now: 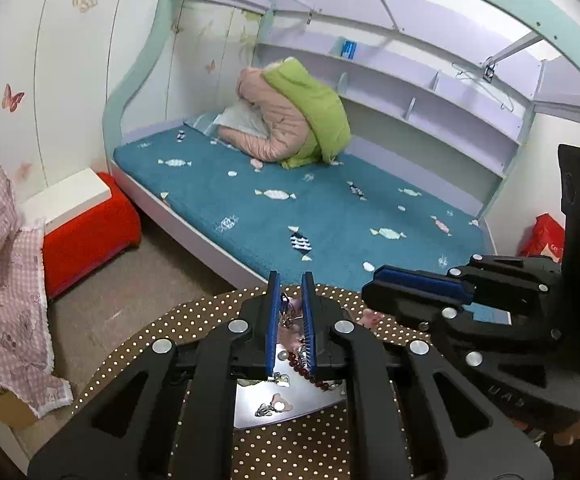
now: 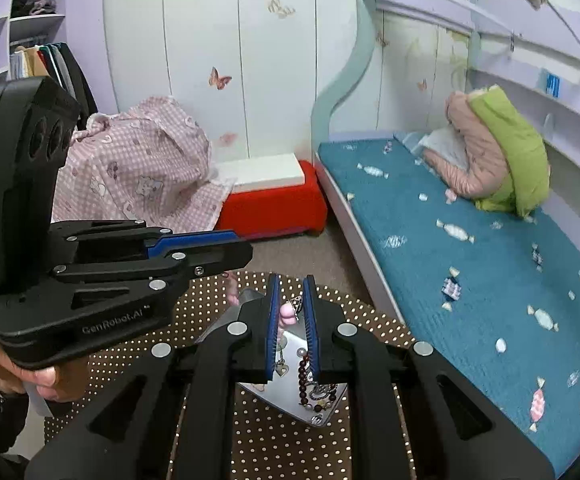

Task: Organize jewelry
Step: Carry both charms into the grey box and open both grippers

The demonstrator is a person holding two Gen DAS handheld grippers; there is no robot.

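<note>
Both tools are hovering closed and empty above the polka-dot table [image 1: 161, 332]: left tool [image 1: 291, 280], right tool [image 2: 292, 282]. Jewelry, including a dark bead bracelet [image 2: 302, 380], is lying on the silver tray [image 1: 290, 404] below.

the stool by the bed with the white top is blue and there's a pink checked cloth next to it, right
Not quite: the stool is red, not blue, as the right wrist view shows. It does have a white top and stands beside the bed, with the pink checked cloth next to it.
</note>
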